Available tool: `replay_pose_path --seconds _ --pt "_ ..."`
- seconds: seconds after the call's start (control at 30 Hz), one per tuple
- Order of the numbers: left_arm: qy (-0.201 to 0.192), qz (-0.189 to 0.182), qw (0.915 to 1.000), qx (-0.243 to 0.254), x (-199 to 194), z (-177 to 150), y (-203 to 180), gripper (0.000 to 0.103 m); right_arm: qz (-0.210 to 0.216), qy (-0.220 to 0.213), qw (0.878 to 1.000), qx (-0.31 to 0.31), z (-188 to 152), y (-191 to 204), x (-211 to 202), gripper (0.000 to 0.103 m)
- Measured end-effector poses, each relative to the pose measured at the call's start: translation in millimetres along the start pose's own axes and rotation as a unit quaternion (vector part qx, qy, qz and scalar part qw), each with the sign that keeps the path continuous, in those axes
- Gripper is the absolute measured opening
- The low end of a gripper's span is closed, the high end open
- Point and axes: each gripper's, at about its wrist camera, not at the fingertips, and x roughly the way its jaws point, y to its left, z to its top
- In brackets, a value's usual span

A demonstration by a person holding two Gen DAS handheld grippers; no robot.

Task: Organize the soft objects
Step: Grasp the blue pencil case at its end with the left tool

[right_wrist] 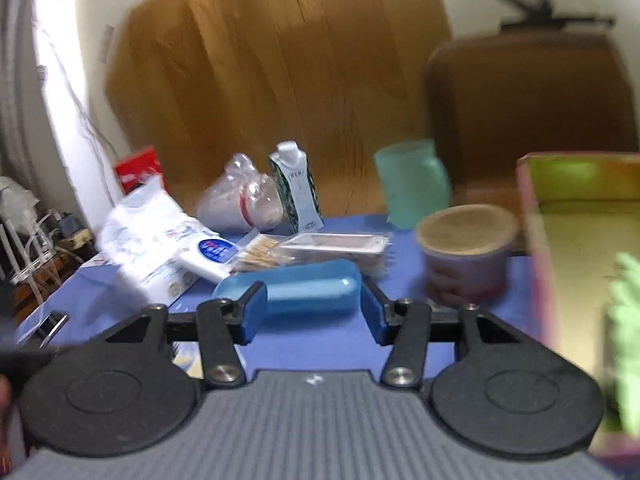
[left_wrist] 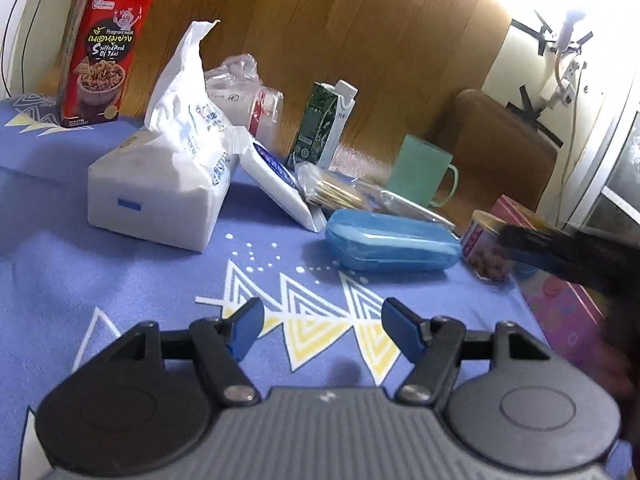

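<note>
Tissue pack [left_wrist: 160, 196], white and soft, sits on the blue patterned cloth [left_wrist: 120, 280] over the bench, its torn wrapper standing up, with a smaller white pouch [left_wrist: 276, 184] leaning against its right side. Just right of the pouch lie a bag of toothpicks [left_wrist: 332, 194] and a blue plastic case [left_wrist: 390, 244]. Behind stand a red tin [left_wrist: 104, 56], a green carton [left_wrist: 324, 124] and a green mug [left_wrist: 424, 176]. Left tool [left_wrist: 322, 330] hovers above the cloth with its jaws wide and nothing between them. Right tool [right_wrist: 314, 308] is also spread wide and empty, facing the blue case. A round tub [right_wrist: 466, 258] stands beside a pink box [right_wrist: 540, 248] that has something green [right_wrist: 624, 320], blurred, inside it.
</note>
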Motion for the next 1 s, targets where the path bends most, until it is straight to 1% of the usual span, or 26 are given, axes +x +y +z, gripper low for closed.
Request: replay_pose_path --seconds 0.07,0.1,0.17,0.2,0.23,0.27,0.3,0.33,0.37,0.4,0.43,0.47,0.5,0.53,0.57,0.6,0.63,0.67,0.7,0.77,0.83,0.87,0.9,0.93,1.0 --pt "-0.001 -0.005 1.0 -0.007 -0.1 1.0 2.3 0.067 -0.008 0.027 0.999 0.022 10.9 -3.8 34.0 0.054" --pt "-0.002 -0.009 0.9999 -0.014 -3.6 -0.7 5.0 0.067 -0.02 0.037 0.999 0.028 14.7 -6.6 49.5 0.054" --pt "-0.001 -0.018 0.9994 -0.031 -2.6 0.8 9.9 0.067 -0.036 0.058 0.997 0.033 18.5 -10.2 72.4 0.054" --pt "0.0 -0.023 0.999 -0.039 -3.4 0.5 11.6 0.067 -0.034 0.069 0.996 0.038 18.0 -12.9 79.9 0.053" --pt "0.003 -0.029 0.9985 -0.047 -3.9 3.0 14.5 0.067 -0.02 0.071 0.996 0.05 16.2 -15.5 81.0 0.053" --pt "0.004 -0.032 0.9981 -0.052 -4.6 4.8 15.7 0.067 -0.011 0.078 0.995 0.06 13.8 -15.1 76.6 0.049" --pt "0.002 -0.035 0.9979 -0.055 -5.6 8.1 17.6 0.067 0.005 0.087 0.994 0.062 11.1 -11.4 67.3 0.04" --pt "-0.003 -0.038 0.9976 -0.058 -6.5 12.0 19.6 0.067 0.027 0.094 0.993 0.062 6.4 -6.5 57.7 0.038" --pt "-0.006 -0.043 0.9972 -0.061 -6.1 16.1 21.4 0.068 0.053 0.098 0.992 0.063 -1.7 -1.4 42.8 0.039" --pt "-0.008 -0.049 0.9967 -0.064 -4.8 20.9 23.4 0.069 0.072 0.097 0.991 0.06 -9.9 4.6 28.2 0.039" --pt "-0.01 -0.051 0.9964 -0.067 -2.6 25.3 24.8 0.07 0.078 0.09 0.992 0.047 -17.7 10.5 14.1 0.041" --pt "-0.01 -0.05 0.9962 -0.07 0.9 29.9 25.2 0.071 0.075 0.077 0.994 0.019 -25.4 17.6 -0.1 0.053" --pt "-0.006 -0.046 0.9963 -0.073 5.6 33.7 24.6 0.072 0.063 0.061 0.996 -0.012 -31.2 25.6 -8.0 0.068" --pt "0.0 -0.044 0.9962 -0.075 10.8 36.3 23.1 0.076 0.05 0.049 0.997 -0.044 -34.8 32.8 -13.2 0.073" --pt "0.01 -0.044 0.9958 -0.079 17.1 38.3 21.0 0.077 0.038 0.042 0.995 -0.078 -37.8 39.9 -14.4 0.077" --pt "0.021 -0.044 0.9952 -0.085 22.1 39.5 19.2 0.077 0.035 0.044 0.994 -0.096 -38.3 44.8 -11.9 0.077" --pt "0.036 -0.045 0.994 -0.093 26.3 39.4 16.4 0.077 0.038 0.052 0.993 -0.101 -37.0 49.3 -5.7 0.077" --pt "0.045 -0.049 0.9928 -0.1 28.9 38.2 14.3 0.077 0.049 0.061 0.991 -0.104 -35.8 52.9 1.0 0.079" --pt "0.05 -0.053 0.9915 -0.107 30.1 36.8 12.5 0.077 0.054 0.065 0.991 -0.106 -33.9 56.4 9.4 0.081" --pt "0.058 -0.06 0.9884 -0.127 33.4 33.1 9.9 0.078 0.058 0.075 0.988 -0.119 -34.3 62.3 25.5 0.083" --pt "0.07 -0.06 0.9857 -0.141 39.8 29.7 7.7 0.077 0.059 0.088 0.987 -0.122 -35.8 69.2 47.2 0.081" --pt "0.066 -0.057 0.987 -0.135 40.7 27.9 4.6 0.074 0.065 0.1 0.985 -0.122 -38.8 69.9 53.4 0.069" --pt "0.068 -0.051 0.9885 -0.125 40.5 26.8 0.5 0.066 0.063 0.115 0.984 -0.118 -42.3 70.2 59.1 0.06" --pt "0.078 -0.064 0.9878 -0.119 41.7 25.3 -1.9 0.053 0.063 0.105 0.985 -0.119 -44.5 72.4 57.3 0.059" --pt "0.091 -0.097 0.9826 -0.13 37.4 20.1 -7.4 0.05 0.078 0.111 0.986 -0.098 -47.9 70.0 40.8 0.055"
